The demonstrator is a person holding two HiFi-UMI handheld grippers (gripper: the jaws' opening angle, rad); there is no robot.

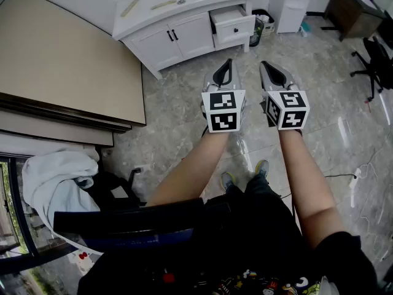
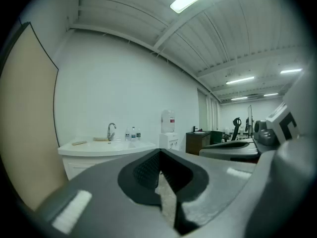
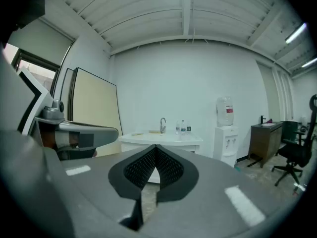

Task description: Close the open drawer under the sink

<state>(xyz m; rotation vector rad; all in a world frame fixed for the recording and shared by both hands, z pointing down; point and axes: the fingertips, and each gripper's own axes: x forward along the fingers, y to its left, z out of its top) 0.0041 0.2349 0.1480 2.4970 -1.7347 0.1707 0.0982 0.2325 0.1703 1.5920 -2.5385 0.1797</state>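
The left hand-held gripper (image 1: pixel 225 71), grey with black ribbed pads, has its jaws pressed together with nothing between them; its own view (image 2: pixel 159 153) shows the pads meeting at the tips. The right hand-held gripper (image 1: pixel 270 71) is the same: jaws together and empty, as its own view (image 3: pixel 156 148) shows. Both are held out side by side above the grey marble floor (image 1: pixel 319 103), and both point forward.

The open white drawer (image 1: pixel 233 22) is well apart from them, straight ahead. It sticks out from the right end of the white vanity cabinet (image 1: pixel 175 35), under the sink top. In the head view it lies almost in line with the left hand-held gripper and a little to the left of the right one, so I judge neither is clearly nearer.

The drawer front faces toward the person, turned slightly to the right. The sliding axis therefore runs away from the person and a little leftward. In my judgement the person must first walk closer, then push the front along this axis.
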